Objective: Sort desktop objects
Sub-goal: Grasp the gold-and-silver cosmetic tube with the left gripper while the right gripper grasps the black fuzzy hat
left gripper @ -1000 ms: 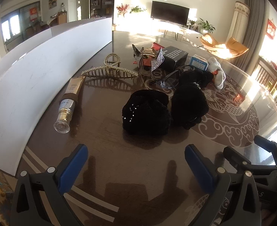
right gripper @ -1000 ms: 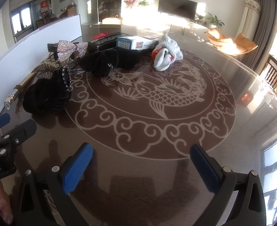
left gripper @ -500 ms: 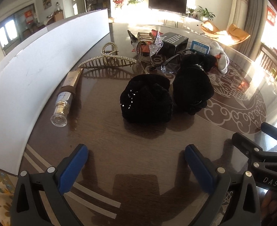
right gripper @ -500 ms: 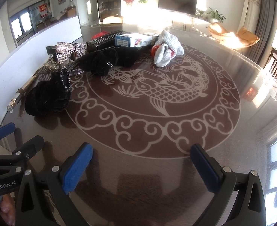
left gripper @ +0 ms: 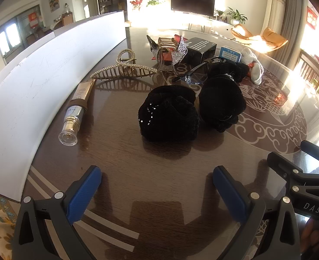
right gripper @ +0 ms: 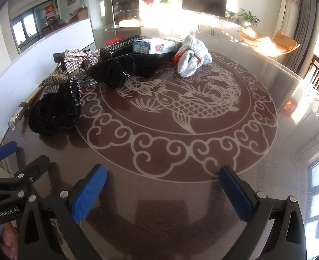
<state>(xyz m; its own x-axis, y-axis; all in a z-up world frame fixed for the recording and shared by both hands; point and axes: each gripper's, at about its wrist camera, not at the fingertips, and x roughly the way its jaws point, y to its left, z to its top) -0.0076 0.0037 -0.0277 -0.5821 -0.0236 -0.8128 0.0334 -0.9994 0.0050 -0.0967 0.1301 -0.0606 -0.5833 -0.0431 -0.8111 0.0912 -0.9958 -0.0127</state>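
Note:
My left gripper [left gripper: 157, 186] is open and empty, a short way in front of a black sequinned scrunchie [left gripper: 168, 117]. A second black scrunchie [left gripper: 222, 106] lies right of it. A cosmetic tube [left gripper: 75, 112], a pearl claw clip [left gripper: 124, 69], a rhinestone bow clip [left gripper: 170, 49], a black box [left gripper: 200, 47], a blue-white box [left gripper: 230, 55] and white gloves [left gripper: 254, 67] lie beyond. My right gripper [right gripper: 162, 186] is open and empty over the bare fish pattern. It sees a scrunchie [right gripper: 55, 110], a velvet bow [right gripper: 124, 69] and the gloves [right gripper: 191, 58].
A long white board [left gripper: 40, 69] stands along the left side of the dark glossy table [left gripper: 137, 173]. The right gripper shows at the right edge of the left wrist view [left gripper: 300, 173]. The left gripper shows at the left edge of the right wrist view [right gripper: 14, 173].
Both grippers have drifted slightly; the left view has come a little closer to the scrunchies. No object has moved and both grippers stay open.

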